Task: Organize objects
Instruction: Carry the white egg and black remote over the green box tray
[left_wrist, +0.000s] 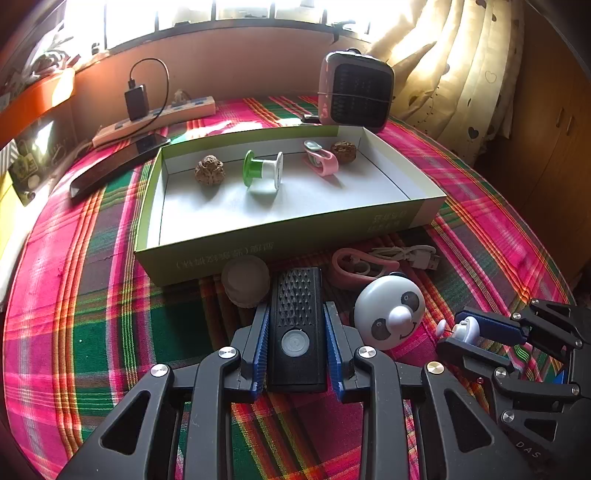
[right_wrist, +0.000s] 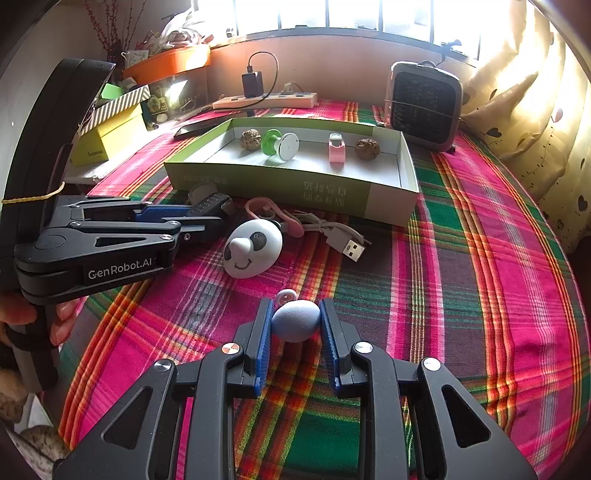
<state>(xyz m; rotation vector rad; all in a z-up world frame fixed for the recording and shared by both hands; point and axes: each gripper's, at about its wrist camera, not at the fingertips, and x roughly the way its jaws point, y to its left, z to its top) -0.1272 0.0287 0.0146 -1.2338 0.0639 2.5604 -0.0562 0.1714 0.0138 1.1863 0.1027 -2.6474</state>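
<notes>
Left gripper (left_wrist: 295, 328) clamped on black remote (left_wrist: 295, 325), down on plaid counter (right_wrist: 480, 258), just in front of green box (left_wrist: 280, 236). Right gripper (right_wrist: 295, 325) closed on blue egg-shaped toy (right_wrist: 295, 320), at the remote's 3 o'clock; panda toy (right_wrist: 253, 248) between them.

Contents: two walnuts (left_wrist: 209, 170), two pink clips (left_wrist: 322, 159), one spool (left_wrist: 263, 170), one panda toy (left_wrist: 391, 312), one USB cable (right_wrist: 341, 238).

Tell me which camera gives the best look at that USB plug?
The right wrist view: the USB plug lies unobstructed on the cloth, its metal opening facing the camera. The left wrist view shows it small near the panda toy, partly hidden.
</notes>
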